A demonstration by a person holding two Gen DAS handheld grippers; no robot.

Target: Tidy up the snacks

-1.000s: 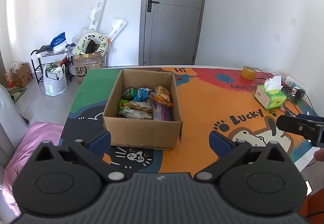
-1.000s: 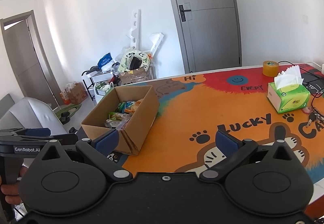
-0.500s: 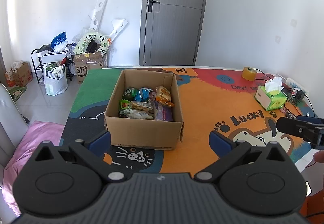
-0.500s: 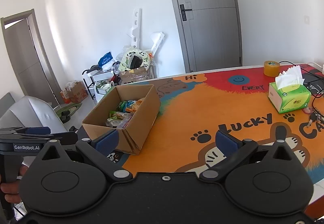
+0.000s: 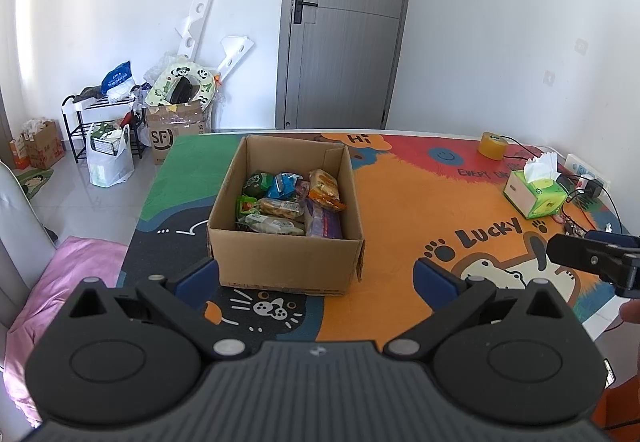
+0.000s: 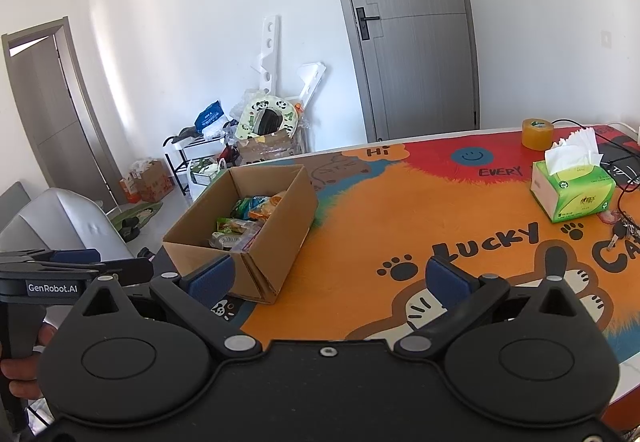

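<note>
An open cardboard box (image 5: 280, 262) (image 6: 280, 226) stands on the colourful table mat, holding several snack packets (image 5: 288, 202) (image 6: 244, 218). My left gripper (image 5: 316, 276) hovers open in front of the box's near wall, nothing between its blue pads. My right gripper (image 6: 326, 278) is open too, held above the mat to the right of the box, with nothing in it. Each gripper shows at the edge of the other's view: the right one (image 5: 592, 256), the left one (image 6: 60, 274) held by a hand.
A green tissue box (image 5: 534, 192) (image 6: 572, 190), a roll of yellow tape (image 5: 494, 146) (image 6: 538, 132), keys (image 6: 624, 232) and cables lie at the table's right side. Beyond the far edge are a grey door, a shoe rack, bags and boxes. A pink cushion (image 5: 60, 282) lies left.
Both grippers have drawn back and up slightly, so the box sits a little farther off in each view. Both stay open with nothing held.
</note>
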